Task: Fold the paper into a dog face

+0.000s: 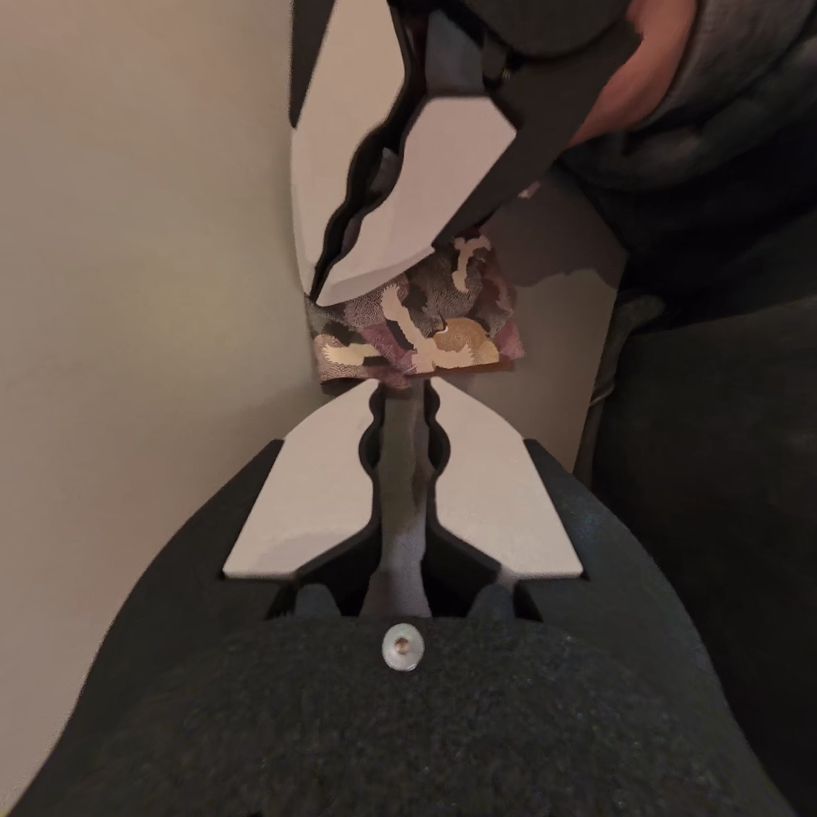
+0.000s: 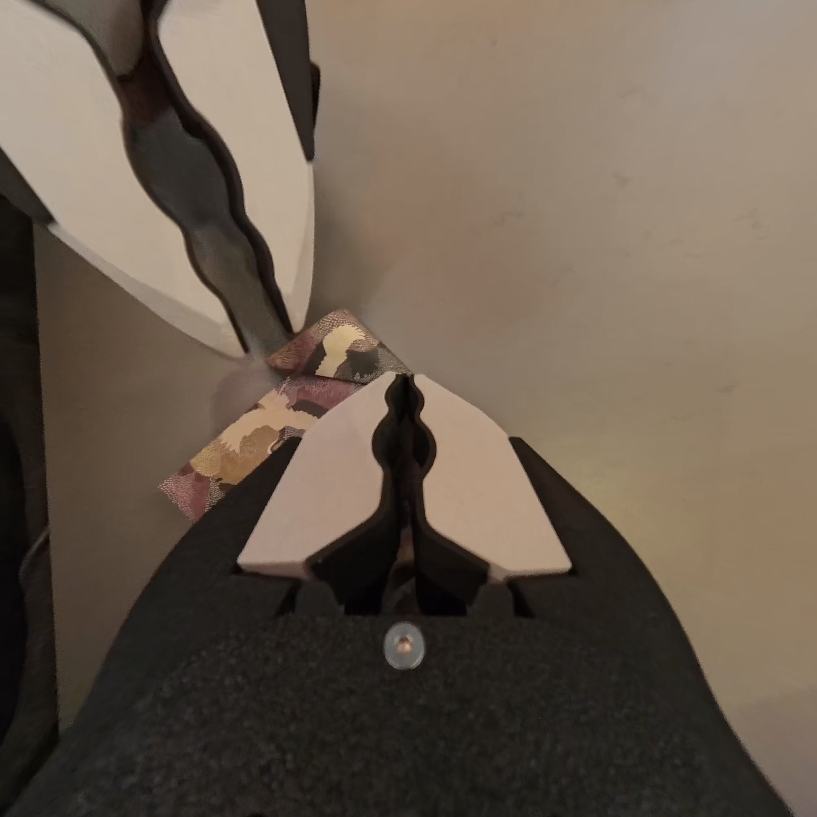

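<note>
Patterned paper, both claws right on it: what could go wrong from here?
1. The right claw looks shut with its tips at the folded patterned paper; a pull could tear it or shift the crease.
2. The left claw sits at the paper's near edge, tips slightly apart; the paper could slide on the smooth beige table.

The kind of room cannot be told for certain. What shows is a plain, pale beige desk (image 2: 574,221), smooth and matte, faintly scuffed, lit by warm, dim indoor light that leaves soft shadows. Beside the desk, along its edge in the left wrist view, sits something dark and padded (image 1: 716,442), perhaps a chair or a bag, with a thin cord (image 1: 610,376) hanging just beside it. A person's grey sleeve (image 1: 725,66) shows above the desk's edge.
</note>
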`<state>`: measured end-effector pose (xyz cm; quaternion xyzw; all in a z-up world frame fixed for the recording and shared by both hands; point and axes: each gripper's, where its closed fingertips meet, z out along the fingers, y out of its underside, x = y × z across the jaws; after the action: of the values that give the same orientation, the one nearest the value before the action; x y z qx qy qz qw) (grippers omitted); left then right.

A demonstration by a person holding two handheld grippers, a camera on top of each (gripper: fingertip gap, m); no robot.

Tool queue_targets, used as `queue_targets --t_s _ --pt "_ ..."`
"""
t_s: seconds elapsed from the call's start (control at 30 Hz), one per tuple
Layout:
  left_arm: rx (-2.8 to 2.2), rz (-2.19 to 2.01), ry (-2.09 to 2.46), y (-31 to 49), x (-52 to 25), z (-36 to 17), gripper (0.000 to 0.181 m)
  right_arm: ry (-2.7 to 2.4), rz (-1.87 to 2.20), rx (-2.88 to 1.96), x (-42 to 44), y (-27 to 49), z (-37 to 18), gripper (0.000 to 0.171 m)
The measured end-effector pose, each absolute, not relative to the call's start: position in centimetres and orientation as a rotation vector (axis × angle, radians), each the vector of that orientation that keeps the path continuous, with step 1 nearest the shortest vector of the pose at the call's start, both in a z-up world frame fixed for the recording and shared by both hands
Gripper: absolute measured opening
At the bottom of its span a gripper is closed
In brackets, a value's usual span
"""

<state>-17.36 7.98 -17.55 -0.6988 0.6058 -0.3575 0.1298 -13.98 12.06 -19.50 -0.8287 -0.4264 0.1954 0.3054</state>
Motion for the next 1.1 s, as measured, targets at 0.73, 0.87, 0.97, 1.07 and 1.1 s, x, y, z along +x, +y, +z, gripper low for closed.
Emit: queue_targets --t_s 0.73,0.87,0.97,1.07,1.1 --pt "-1.999 -0.727 1.723 12.0 -14.0 -19.3 0.0 -1.149 0.45 -2.149 -14.0 12.0 -19.5 0.0" --pt "-1.942 -0.668 1.745 12.0 -14.2 -19.4 0.0 -1.152 0.439 -2.148 -13.9 12.0 -19.5 0.0" --pt "-1.906 -0.637 1.749 11.9 -14.2 -19.4 0.0 -1.15 0.44 -2.149 -13.9 12.0 -19.5 0.0" --pt "-1.88 -0.605 1.756 11.8 -14.6 -19.5 0.0 -1.148 0.442 -2.149 -13.9 12.0 -19.5 0.0" --pt "-1.872 -0.593 1.756 11.8 -14.7 -19.5 0.0 -1.149 0.438 -2.148 -13.9 12.0 -19.5 0.0"
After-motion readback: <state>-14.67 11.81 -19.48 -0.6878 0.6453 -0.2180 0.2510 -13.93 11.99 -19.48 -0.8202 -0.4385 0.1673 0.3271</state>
